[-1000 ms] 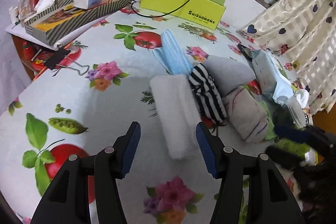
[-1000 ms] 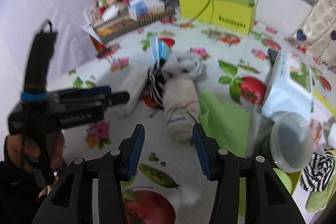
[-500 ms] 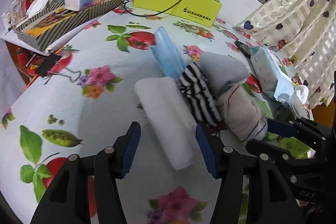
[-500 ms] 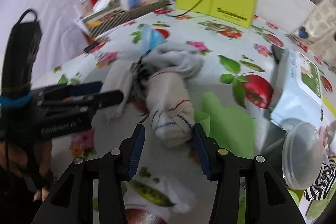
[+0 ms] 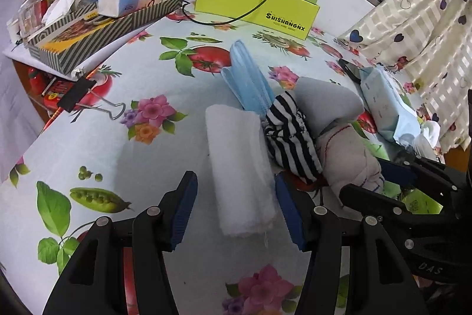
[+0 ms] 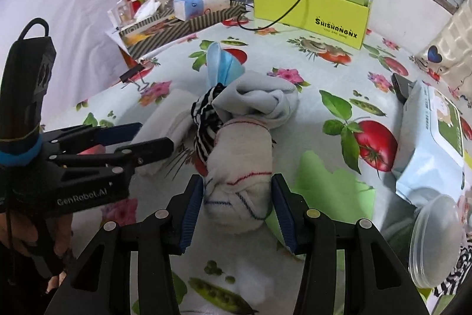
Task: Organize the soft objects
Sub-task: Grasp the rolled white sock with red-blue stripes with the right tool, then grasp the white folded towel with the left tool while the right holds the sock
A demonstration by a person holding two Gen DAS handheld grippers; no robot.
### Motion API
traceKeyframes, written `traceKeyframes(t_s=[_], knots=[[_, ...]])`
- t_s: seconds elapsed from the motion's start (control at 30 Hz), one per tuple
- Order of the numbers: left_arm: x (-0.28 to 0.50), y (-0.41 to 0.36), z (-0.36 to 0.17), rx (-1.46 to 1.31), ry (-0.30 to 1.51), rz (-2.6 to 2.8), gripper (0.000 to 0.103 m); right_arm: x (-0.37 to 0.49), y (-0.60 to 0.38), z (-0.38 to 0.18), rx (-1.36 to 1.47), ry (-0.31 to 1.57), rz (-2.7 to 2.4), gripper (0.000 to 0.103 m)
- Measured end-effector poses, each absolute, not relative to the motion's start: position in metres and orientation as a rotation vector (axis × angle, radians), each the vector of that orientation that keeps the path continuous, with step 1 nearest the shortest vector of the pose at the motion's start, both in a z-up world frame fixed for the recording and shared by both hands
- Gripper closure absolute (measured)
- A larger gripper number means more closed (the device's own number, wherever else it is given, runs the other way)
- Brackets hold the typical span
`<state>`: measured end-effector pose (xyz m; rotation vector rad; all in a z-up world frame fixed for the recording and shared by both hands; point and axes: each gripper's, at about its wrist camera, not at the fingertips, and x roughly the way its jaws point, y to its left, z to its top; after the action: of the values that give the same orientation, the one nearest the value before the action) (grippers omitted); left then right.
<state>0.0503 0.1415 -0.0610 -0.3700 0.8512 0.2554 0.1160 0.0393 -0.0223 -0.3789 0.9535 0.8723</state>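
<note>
The soft things already sit bunched in a loose row on the flowered tablecloth (image 5: 88, 143), so the gathering looks partly done. The cream rolled cloth with red and blue stitching (image 6: 239, 182) lies right between the blue pads of the right tongs (image 6: 237, 208); these are spread to either side of its near end, with each pad at or just beside the cloth, and whether they press on it I cannot tell. Touching its left flank is the striped black-and-white cloth (image 5: 290, 138), and against its far end the grey rolled sock (image 6: 259, 99). Beyond those, the blue face mask (image 5: 247, 81) pokes out at the far end of the bunch.

The white folded towel (image 5: 239, 167) is the leftmost of the row and lies in the gap of the left tongs (image 5: 234, 208), which are spread wide: the right pad is at the towel's edge, the left pad well clear of it, so nothing is pinched.

What seems left: a green cloth (image 6: 330, 185) lies flat to the right of the right tongs, and another striped piece (image 6: 454, 270) sits near the lower right edge, both apart from the row. I judge neither tongs has yet closed on anything, so the next tidy of the row is only being lined up
</note>
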Motion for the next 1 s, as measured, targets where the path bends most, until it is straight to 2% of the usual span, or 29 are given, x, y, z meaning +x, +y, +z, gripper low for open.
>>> traceKeyframes(t_s=[0.23,0.4,0.47,0.53,0.63,1.0], knots=[[0.063,0.128,-0.064,-0.223,0.862,0.286,0.047,0.122,0.048,-0.019,-0.41,0.935,0.883,0.056],[0.057,0.133,-0.064,-0.242,0.853,0.261,0.047,0.118,0.053,-0.023,-0.46,0.927,0.891,0.06],[0.055,0.131,-0.064,-0.231,0.855,0.27,0.051,0.117,0.053,-0.023,-0.464,0.926,0.893,0.061],[0.053,0.131,-0.063,-0.238,0.85,0.275,0.071,0.116,0.052,-0.022,-0.456,0.926,0.892,0.062],[0.047,0.136,-0.063,-0.281,0.839,0.264,0.079,0.111,0.048,-0.017,-0.424,0.914,0.902,0.063],[0.018,0.137,-0.044,-0.327,0.777,0.276,0.082,0.091,0.021,0.014,-0.331,0.837,0.933,0.063]])
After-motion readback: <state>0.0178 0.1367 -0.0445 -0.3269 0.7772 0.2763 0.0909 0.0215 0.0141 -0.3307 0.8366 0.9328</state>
